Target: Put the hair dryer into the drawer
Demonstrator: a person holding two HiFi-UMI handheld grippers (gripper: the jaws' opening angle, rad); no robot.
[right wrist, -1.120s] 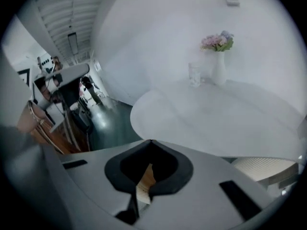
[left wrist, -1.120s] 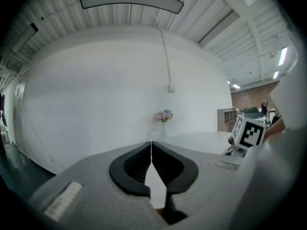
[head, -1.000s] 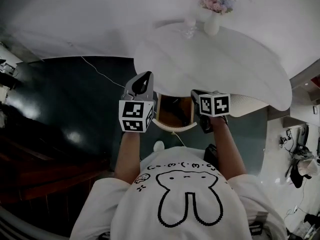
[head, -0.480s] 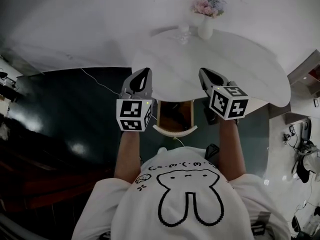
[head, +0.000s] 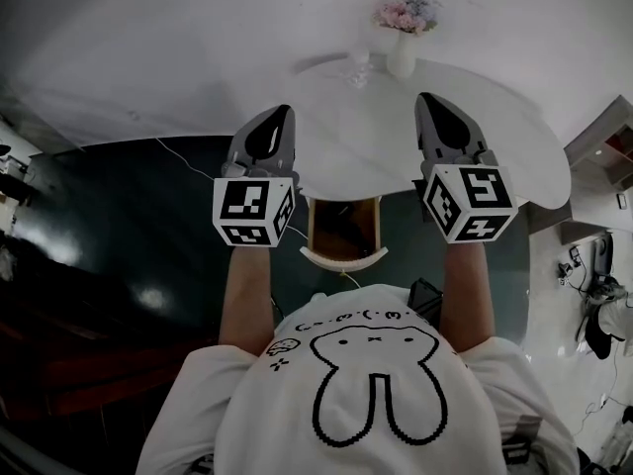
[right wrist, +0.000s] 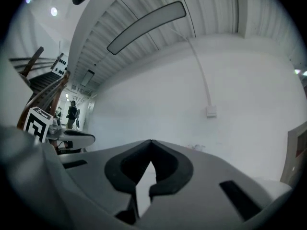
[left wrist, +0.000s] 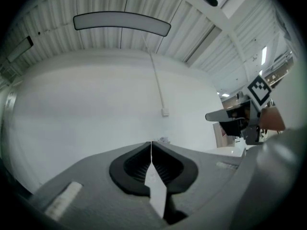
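Note:
The wooden drawer (head: pixel 311 228) stands open under the near edge of the white round table (head: pixel 396 137). Something dark lies inside it; I cannot tell whether it is the hair dryer. A thin cord (head: pixel 348 274) hangs over the drawer's white curved front. My left gripper (head: pixel 269 117) is raised over the table's left edge, shut and empty, its jaws meeting in the left gripper view (left wrist: pixel 151 143). The right gripper (head: pixel 432 102) is up over the table's right part, also shut on nothing, its tips closed in the right gripper view (right wrist: pixel 151 141). Both point level at the white wall.
A white vase with pink flowers (head: pixel 401 55) and a clear glass (head: pixel 358 67) stand at the table's far edge. A black object (head: pixel 425 295) sits low by my right side. Dark floor lies to the left, with a thin cable (head: pixel 193 148) across it.
Both grippers rose from beside the drawer to above the table. The right one came up further and swung round to point forward. Both stayed shut.

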